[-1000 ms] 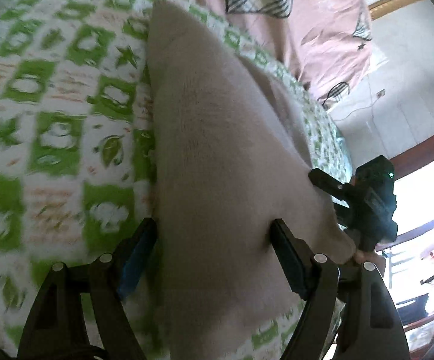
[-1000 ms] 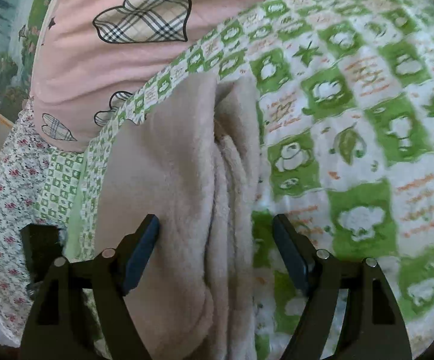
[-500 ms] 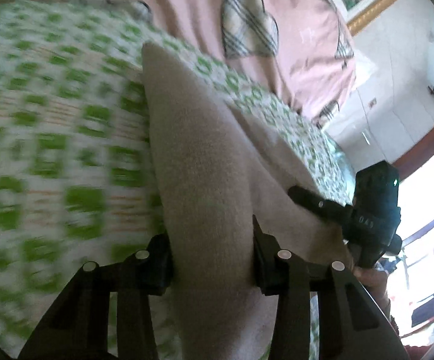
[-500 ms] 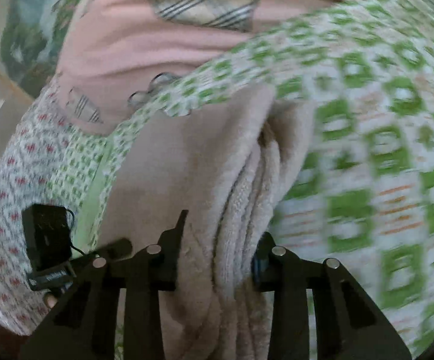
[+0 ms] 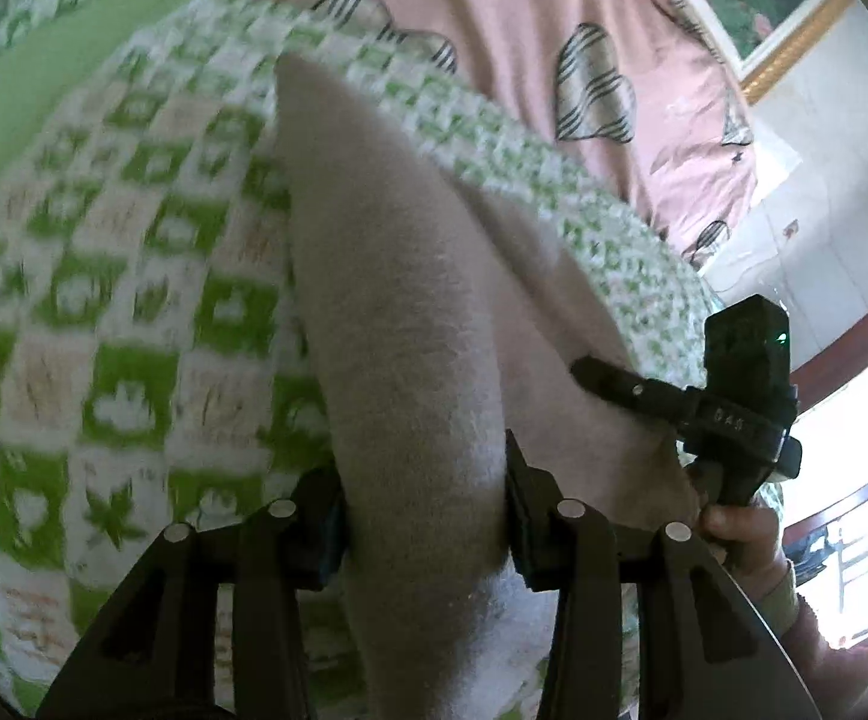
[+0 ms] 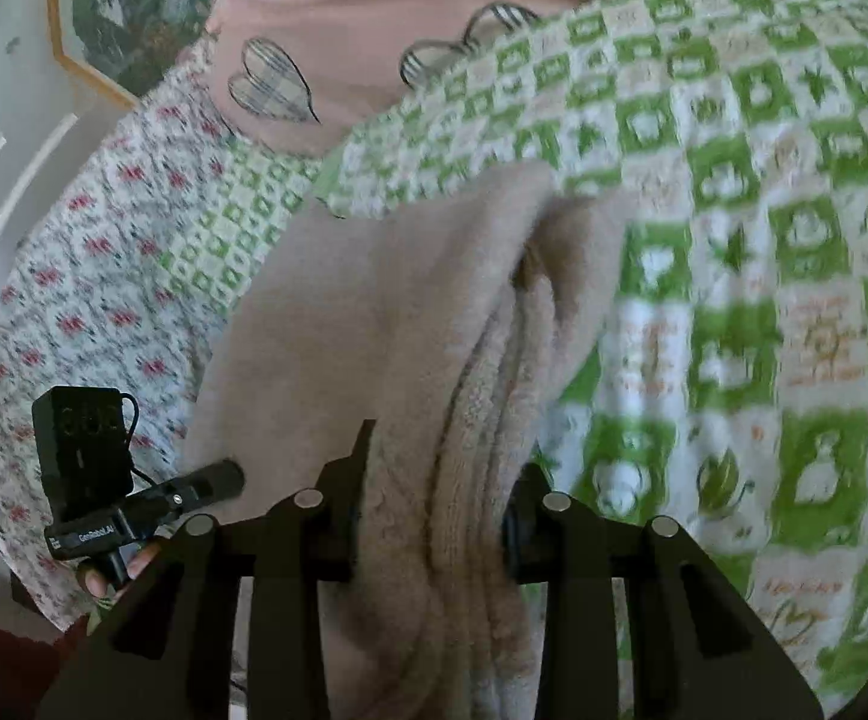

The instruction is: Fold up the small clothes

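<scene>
Since a second ago both my grippers have gone from spread wide on either side of the cloth to pinched in on it, and the cloth has come up off the bed with them. My left gripper point(image 5: 425, 516) now has its two black fingers pressed against a thick fold of the soft beige fleece garment point(image 5: 398, 324), one finger on each side of the bunched edge. My right gripper point(image 6: 434, 516) is clamped the same way on the other end of that garment point(image 6: 410, 324), where several stacked layers of fleece run between its fingers. The garment hangs taut between the two grips as a long ridge, its far corner pointing toward the head of the bed and resting on the green-and-white checked bedsheet with leaf and animal prints point(image 5: 134, 312). That sheet point(image 6: 764, 240) covers most of the bed on both sides of the ridge; its pattern is smeared with motion blur. Along the head edge of the bed lies a pink quilt with plaid heart patches point(image 5: 524, 30), seen again in the right view point(image 6: 374, 18). At the side edge of the bed, a white cloth with small red flowers point(image 6: 74, 252) shows beneath the sheet. A gold-framed landscape painting point(image 6: 128, 18) hangs on the wall behind the bed.
</scene>
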`<state>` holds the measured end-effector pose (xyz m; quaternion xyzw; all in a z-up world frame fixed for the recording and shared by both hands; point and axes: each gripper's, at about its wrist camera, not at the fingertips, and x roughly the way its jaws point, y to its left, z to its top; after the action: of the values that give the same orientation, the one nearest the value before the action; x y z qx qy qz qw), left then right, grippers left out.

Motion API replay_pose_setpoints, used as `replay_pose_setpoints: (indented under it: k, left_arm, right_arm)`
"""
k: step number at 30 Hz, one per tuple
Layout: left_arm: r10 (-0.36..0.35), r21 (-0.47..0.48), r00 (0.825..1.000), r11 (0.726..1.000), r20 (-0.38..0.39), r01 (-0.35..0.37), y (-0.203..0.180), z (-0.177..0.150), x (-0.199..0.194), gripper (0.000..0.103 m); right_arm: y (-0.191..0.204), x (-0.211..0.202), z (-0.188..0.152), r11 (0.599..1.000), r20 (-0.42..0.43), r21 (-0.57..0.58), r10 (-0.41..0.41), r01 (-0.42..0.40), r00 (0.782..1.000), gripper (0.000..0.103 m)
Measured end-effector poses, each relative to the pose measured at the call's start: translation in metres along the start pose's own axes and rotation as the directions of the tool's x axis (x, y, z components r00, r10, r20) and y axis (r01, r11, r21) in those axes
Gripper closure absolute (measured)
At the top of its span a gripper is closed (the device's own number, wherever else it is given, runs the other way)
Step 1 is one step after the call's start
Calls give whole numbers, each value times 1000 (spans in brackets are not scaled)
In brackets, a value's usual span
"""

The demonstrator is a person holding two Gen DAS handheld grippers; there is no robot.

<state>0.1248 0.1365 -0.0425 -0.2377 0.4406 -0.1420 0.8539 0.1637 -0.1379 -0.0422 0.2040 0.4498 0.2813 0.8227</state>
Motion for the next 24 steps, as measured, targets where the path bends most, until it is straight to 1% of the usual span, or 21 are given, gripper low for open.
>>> replay_pose_setpoints:
  k: [2, 3, 4, 5, 7, 9, 11, 13, 14, 16, 17, 18, 19, 20, 22, 23, 24]
  left_arm:
    - [-27, -18, 1000, 999, 6, 27, 6, -2, -2, 52]
    - [-40, -32, 999, 999, 12, 40, 9, 0, -5, 50]
    - [-47, -41, 999, 998, 21, 48, 12, 1, -7, 47]
    - [-51, -49, 998, 997, 37, 53, 17, 3, -12, 45]
    - [-45, -63, 996, 997, 75, 50, 25, 9, -22, 39]
    - [-37, -84, 994, 995, 100, 46, 34, 17, -28, 39]
    - [-18, -112, 993, 993, 114, 31, 42, 25, -30, 39]
    - [1, -127, 993, 992, 117, 14, 41, 32, -27, 39]
    - [13, -132, 993, 991, 115, 2, 40, 35, -24, 39]
    - [23, -141, 993, 990, 112, -7, 41, 40, -18, 39]
    - [27, -142, 994, 990, 110, -11, 39, 42, -14, 39]
    - [32, -141, 994, 990, 105, -17, 38, 44, -11, 39]
    - [42, -138, 994, 990, 99, -28, 37, 46, -9, 39]
    - [53, -131, 994, 990, 92, -41, 35, 47, -7, 39]
    - [80, -105, 993, 992, 86, -71, 30, 49, -4, 40]
    - [96, -88, 992, 992, 80, -89, 28, 49, -2, 40]
    - [113, -72, 991, 992, 71, -108, 25, 49, 0, 40]
  right_arm:
    - [-6, 1, -3, 1000, -14, 24, -7, 7, 1000, 59]
    - [-8, -2, -4, 999, -16, 29, -20, 20, 1000, 51]
    - [-10, -5, -3, 999, -18, 31, -40, 40, 999, 47]
    - [-10, -11, -1, 997, -11, 29, -69, 69, 998, 41]
    - [-9, -24, 4, 994, 24, 17, -107, 106, 994, 39]
    - [-5, -36, 14, 992, 79, 7, -128, 128, 989, 39]
    - [1, -39, 32, 990, 126, -11, -138, 140, 982, 40]
    - [8, -30, 49, 989, 131, -23, -141, 146, 981, 46]
    - [10, -23, 56, 989, 127, -23, -140, 144, 982, 54]
    - [9, -3, 69, 990, 91, -7, -137, 138, 986, 59]
    - [8, 10, 74, 988, 66, -2, -151, 151, 986, 66]
    - [6, 21, 78, 986, 35, -3, -164, 164, 986, 79]
    - [4, 24, 77, 986, 23, 3, -165, 165, 986, 87]
    - [4, 21, 77, 987, 37, 13, -160, 160, 986, 94]
    - [10, -3, 72, 993, 116, 8, -115, 115, 986, 94]
    - [14, -20, 67, 995, 167, -1, -101, 103, 981, 95]
    - [14, -32, 61, 993, 197, 2, -112, 114, 974, 95]
